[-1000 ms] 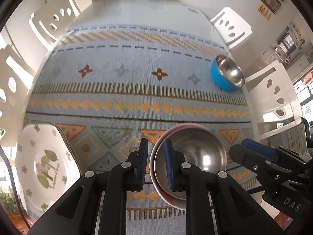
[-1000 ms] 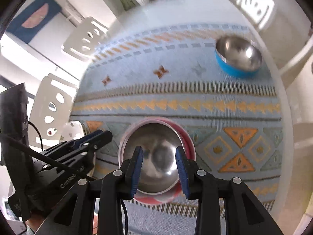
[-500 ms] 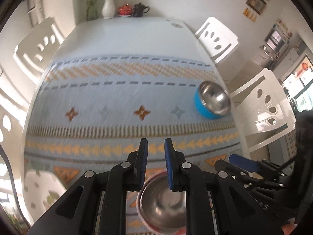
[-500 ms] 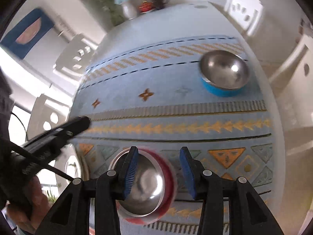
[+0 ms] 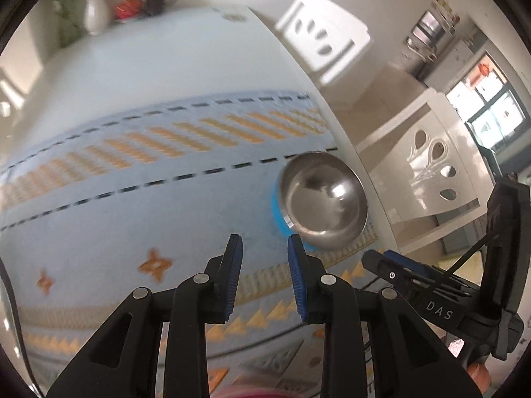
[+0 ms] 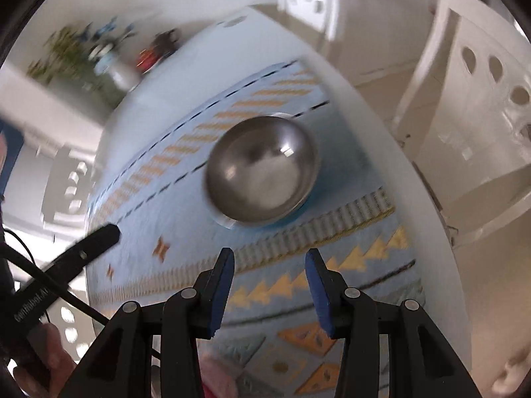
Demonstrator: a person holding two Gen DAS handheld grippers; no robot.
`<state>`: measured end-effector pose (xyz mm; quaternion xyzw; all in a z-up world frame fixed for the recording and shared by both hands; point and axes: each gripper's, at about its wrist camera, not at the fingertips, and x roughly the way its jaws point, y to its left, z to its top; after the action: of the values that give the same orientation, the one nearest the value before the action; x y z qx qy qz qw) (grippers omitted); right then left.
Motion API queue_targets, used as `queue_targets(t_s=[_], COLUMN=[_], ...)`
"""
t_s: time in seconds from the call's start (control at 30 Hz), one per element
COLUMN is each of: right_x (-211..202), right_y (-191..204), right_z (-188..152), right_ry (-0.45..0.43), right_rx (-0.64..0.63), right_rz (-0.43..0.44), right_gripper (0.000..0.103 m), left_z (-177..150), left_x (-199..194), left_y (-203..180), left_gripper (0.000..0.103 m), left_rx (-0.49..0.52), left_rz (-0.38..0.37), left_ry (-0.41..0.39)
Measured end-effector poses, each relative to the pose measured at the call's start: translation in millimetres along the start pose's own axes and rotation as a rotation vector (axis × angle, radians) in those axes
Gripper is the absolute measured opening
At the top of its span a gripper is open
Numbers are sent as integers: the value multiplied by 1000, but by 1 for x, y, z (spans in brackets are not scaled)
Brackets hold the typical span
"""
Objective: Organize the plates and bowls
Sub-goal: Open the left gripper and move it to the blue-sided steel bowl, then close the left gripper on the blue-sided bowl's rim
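Both tools have swung away from the pink-rimmed bowl (image 5: 252, 393), now only a sliver at the bottom edge, toward the blue bowl (image 5: 323, 200). On the white bench (image 5: 166, 49) lies a patterned blue cloth (image 5: 132, 199); the blue bowl, steel inside, sits upright on it near the bench's right edge. The right tool (image 6: 269, 262) is released, nothing between its pads. The left tool (image 5: 264, 248) has just been opening, jaws apart and empty.
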<state>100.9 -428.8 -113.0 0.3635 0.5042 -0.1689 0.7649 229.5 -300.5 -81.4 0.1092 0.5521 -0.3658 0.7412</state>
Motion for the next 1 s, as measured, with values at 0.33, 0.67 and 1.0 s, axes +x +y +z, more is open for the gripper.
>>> queue_targets(t_s=[0.33, 0.67, 1.0], right_x=[52, 76, 78], right_y=[-26, -27, -26], right_z=[42, 47, 39], right_ry=[45, 51, 29], right_rx=[81, 36, -14], right_rz=[-27, -45, -34], right_gripper=[44, 44, 24], left_z=[28, 30, 26], left_x=[81, 112, 109], left_y=[-7, -8, -14], left_gripper=[28, 28, 11], left_rx=[-24, -26, 39], left_rz=[-87, -99, -40], left_ry=[136, 181, 141])
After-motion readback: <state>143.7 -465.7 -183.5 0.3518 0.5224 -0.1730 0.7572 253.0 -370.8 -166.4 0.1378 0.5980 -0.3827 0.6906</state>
